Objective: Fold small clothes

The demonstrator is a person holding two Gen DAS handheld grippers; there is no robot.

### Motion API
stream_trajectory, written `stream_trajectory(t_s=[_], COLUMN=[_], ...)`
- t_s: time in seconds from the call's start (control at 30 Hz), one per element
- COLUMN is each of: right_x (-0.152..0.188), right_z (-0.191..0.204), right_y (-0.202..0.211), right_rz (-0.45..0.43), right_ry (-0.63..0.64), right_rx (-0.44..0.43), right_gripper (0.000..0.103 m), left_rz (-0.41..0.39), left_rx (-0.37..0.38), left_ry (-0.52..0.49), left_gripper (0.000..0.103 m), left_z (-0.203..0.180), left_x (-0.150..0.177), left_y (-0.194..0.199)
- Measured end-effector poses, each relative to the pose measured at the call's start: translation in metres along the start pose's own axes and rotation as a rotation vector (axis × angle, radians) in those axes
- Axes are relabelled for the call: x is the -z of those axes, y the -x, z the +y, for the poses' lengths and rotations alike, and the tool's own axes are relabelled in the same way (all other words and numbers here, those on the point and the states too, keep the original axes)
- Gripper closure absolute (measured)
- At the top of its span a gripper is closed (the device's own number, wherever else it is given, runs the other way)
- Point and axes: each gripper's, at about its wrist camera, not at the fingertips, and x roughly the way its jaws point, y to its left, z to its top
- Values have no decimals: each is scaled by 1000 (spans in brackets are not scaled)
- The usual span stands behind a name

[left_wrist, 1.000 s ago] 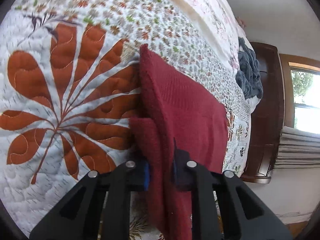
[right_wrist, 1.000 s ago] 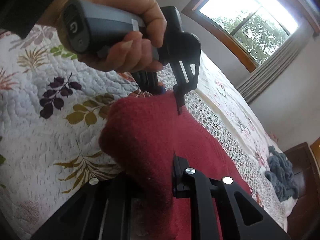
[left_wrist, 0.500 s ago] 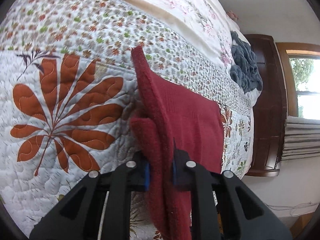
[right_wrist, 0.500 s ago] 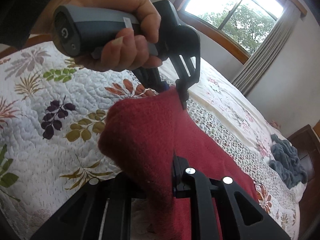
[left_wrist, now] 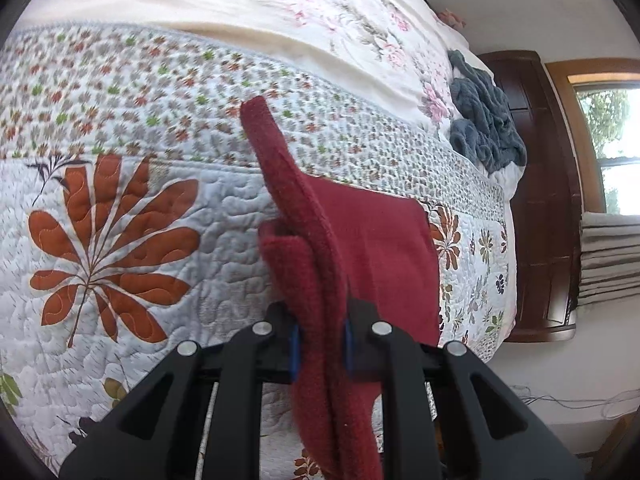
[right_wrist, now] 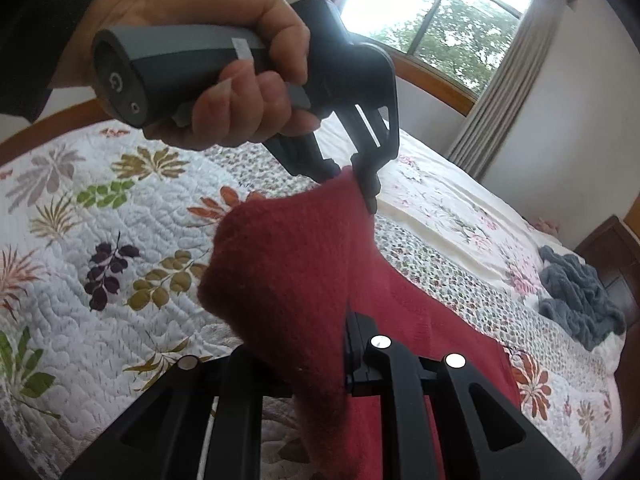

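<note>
A dark red knitted garment [left_wrist: 372,240] lies partly on the quilted bed, its near edge lifted. My left gripper [left_wrist: 320,344] is shut on a bunched fold of that edge, which stands up between its fingers. In the right wrist view the red garment [right_wrist: 288,264] hangs over my right gripper [right_wrist: 320,356], which is shut on another part of the same raised edge. The left gripper [right_wrist: 360,184] shows there too, held by a hand [right_wrist: 224,60] and pinching the cloth's upper corner. The rest of the cloth slopes down to the quilt.
The bed has a white quilt [left_wrist: 120,200] with leaf prints and a cream floral sheet [left_wrist: 240,0] beyond. A crumpled grey-blue garment [left_wrist: 484,120] lies near the dark wooden headboard [left_wrist: 540,200]. A window [right_wrist: 436,28] with curtains sits behind the bed.
Both grippers have risen and tilted, lifting the red garment's edge higher off the quilt. More of the cream sheet and the grey garment have come into view.
</note>
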Motion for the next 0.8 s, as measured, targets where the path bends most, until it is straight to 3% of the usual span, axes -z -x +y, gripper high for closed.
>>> stream_trajectory(t_s=[0.43,0.8], right_x=[9,44], right_z=[-69,-131], right_y=[34,53], right_rz=[-44,-44], right_ry=[-189,-346], right_rx=[5,14], right_gripper=[88,88], left_rz=[2,45], left_rx=[-83,-165], left_ry=[-102,-197], left_gripper=[89,89], left_z=[-99,-185], left_x=[0,7], left_y=[-8,-58])
